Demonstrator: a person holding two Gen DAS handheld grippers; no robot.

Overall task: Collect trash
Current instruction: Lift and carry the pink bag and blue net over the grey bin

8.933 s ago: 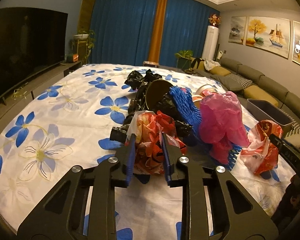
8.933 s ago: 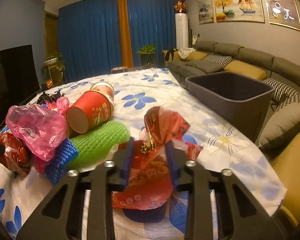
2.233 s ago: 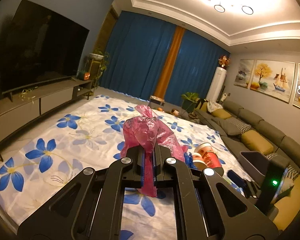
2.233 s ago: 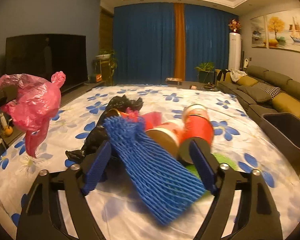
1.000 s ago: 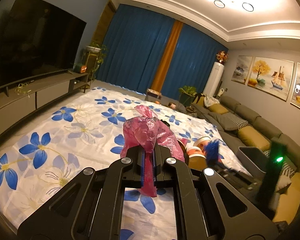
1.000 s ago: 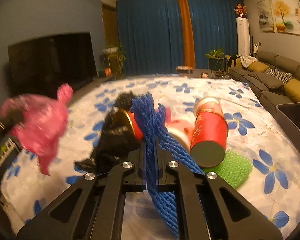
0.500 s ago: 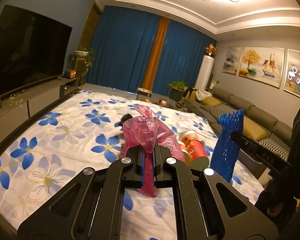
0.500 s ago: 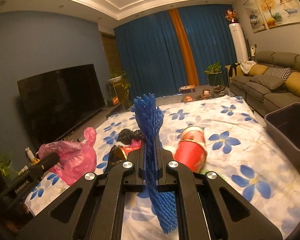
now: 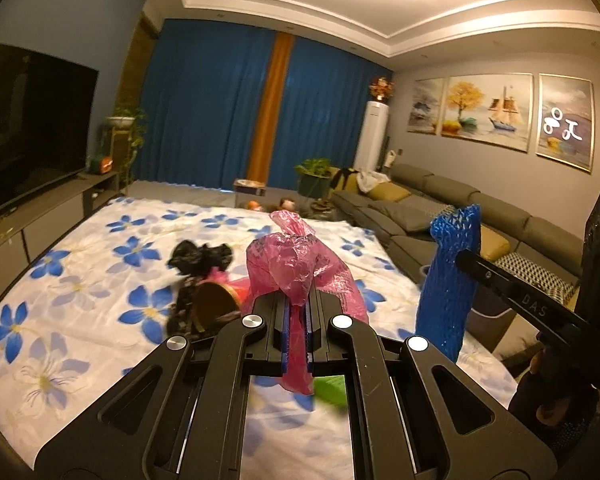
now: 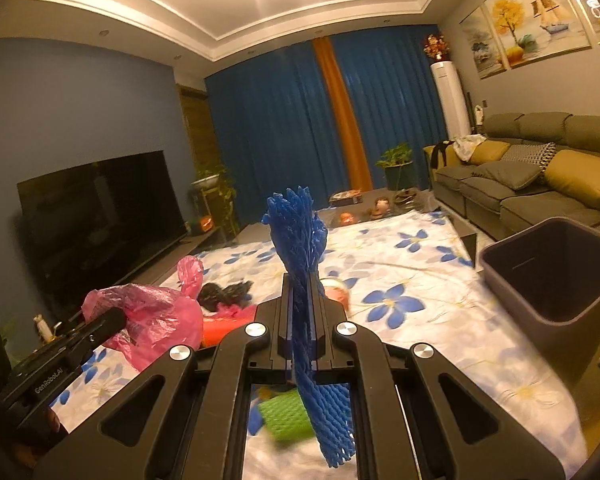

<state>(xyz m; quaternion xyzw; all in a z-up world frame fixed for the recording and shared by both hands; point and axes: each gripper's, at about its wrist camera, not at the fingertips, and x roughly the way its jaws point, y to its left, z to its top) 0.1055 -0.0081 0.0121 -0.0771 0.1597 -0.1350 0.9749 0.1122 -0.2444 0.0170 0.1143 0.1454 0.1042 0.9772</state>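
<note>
Left wrist view: the left gripper (image 9: 296, 330) has its fingers pinched tight on a crumpled pink plastic bag (image 9: 300, 268), held up above the flowered cloth (image 9: 84, 292). Beyond it on the cloth lie a black bag (image 9: 198, 258) and a paper cup (image 9: 216, 302) on its side, with a green foam net (image 9: 330, 390) showing near, under the fingers. At the right the right gripper (image 10: 300, 332) is closed flat on a blue foam net (image 10: 300, 248), which stands up above the fingers and hangs below them. In the right wrist view, a dark grey bin (image 10: 552, 280) stands open at the right edge of the cloth, with the sofa (image 10: 532, 168) behind it and the television (image 10: 100, 216) at the far left.
</note>
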